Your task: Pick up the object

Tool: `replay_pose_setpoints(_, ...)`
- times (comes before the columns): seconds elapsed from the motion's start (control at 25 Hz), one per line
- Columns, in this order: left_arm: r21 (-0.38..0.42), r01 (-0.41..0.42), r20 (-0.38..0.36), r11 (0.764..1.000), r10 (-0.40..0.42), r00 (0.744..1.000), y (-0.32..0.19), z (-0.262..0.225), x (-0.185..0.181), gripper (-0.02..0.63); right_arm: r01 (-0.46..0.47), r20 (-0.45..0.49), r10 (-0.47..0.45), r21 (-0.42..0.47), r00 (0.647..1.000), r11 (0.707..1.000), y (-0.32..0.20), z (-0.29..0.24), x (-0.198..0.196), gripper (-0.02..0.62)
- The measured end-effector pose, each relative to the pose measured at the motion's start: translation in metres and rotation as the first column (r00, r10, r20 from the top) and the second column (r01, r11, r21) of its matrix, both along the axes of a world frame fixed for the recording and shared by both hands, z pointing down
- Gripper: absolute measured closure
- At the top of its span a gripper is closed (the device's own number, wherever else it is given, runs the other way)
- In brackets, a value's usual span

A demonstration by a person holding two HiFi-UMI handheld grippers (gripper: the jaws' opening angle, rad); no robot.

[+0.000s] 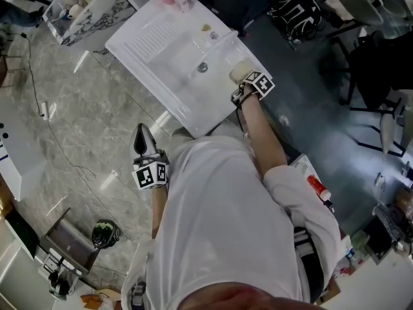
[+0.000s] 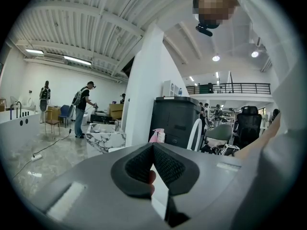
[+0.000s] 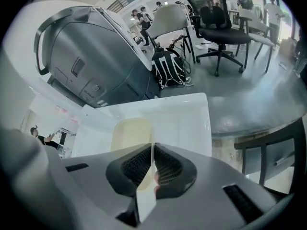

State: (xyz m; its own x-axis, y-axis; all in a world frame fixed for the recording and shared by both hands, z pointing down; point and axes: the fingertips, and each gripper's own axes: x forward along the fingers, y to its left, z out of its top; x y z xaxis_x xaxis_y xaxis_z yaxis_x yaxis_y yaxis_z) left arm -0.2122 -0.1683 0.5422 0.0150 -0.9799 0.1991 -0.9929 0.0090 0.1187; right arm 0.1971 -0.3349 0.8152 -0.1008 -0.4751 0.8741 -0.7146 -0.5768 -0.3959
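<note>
White glossy sink [image 1: 155, 50] holds a pale rounded block [image 3: 132, 133]; left gripper [image 2: 153, 145] and right gripper [image 3: 152, 145] fingers closed.

You're in a big open hall that serves as test lab and office in one. Overhead runs a ribbed ceiling [image 2: 86, 23] with strip lights [image 2: 76, 60], and there's a railed mezzanine [image 2: 230, 86] at the back. The polished stone floor [image 1: 84, 121] carries a white sink unit [image 1: 161, 44] (it stands free of any wall), a trailing cable [image 1: 58, 141], an office chair [image 3: 218, 13] and a backpack [image 3: 169, 67]. Other people [image 2: 82, 107] stand across the hall.
</note>
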Motion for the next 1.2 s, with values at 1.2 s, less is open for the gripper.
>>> replay_pose_setpoints(1.2,0.193,-0.331,0.09,0.924,0.319,0.943,-0.09,-0.065,0.055,0.606,0.315,-0.112,-0.308,0.575,0.945,0.755,-0.017,-0.248,-0.057,0.574)
